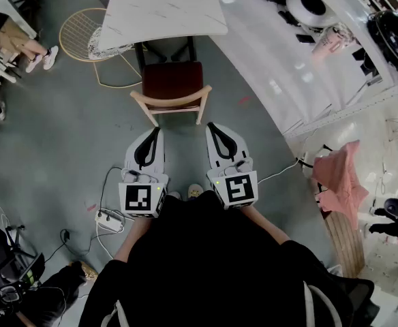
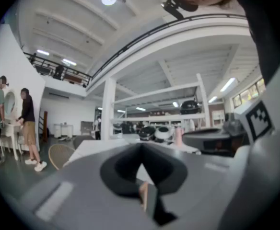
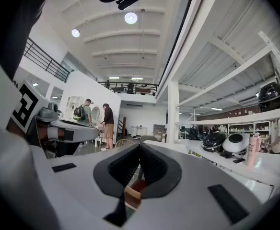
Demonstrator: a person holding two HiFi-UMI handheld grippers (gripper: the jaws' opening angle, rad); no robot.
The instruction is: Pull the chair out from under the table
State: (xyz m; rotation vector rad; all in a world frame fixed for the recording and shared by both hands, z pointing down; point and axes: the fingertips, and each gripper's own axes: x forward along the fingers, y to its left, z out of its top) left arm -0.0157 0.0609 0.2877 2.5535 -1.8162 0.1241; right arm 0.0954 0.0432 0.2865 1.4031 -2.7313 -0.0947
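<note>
- Fingers first: they're pressed together on both your left gripper (image 1: pixel 157 131) and your right gripper (image 1: pixel 210 125), with nothing between them. Both sit just short of the chair and aren't touching it.
- The table (image 1: pixel 161 9) is the big worry. The chair (image 1: pixel 173 80) has the front of its dark red seat tucked under the marble top. The table's dark legs are right beside the seat, so a crooked pull could snag one.
- The chair's wooden backrest (image 1: pixel 172 101) faces you. With the jaws shut like this you can only nudge it, not grip it. I'd guess pushing in closed just shoves the chair deeper under.
- Pulling on one end of the rail only could swing the chair left into the round wicker chair (image 1: pixel 83 33), which stands near it.
- Watch your feet if you step back. A power strip (image 1: pixel 108 218) and loose cables lie on the floor by your left side.
- Hard to see: the chair's front legs and most of the table's base are hidden under the top.
- Your own body blocks the floor behind you.
- In both gripper views the chair is only a sliver below the jaw tips, so they won't help you judge the gap.
</note>
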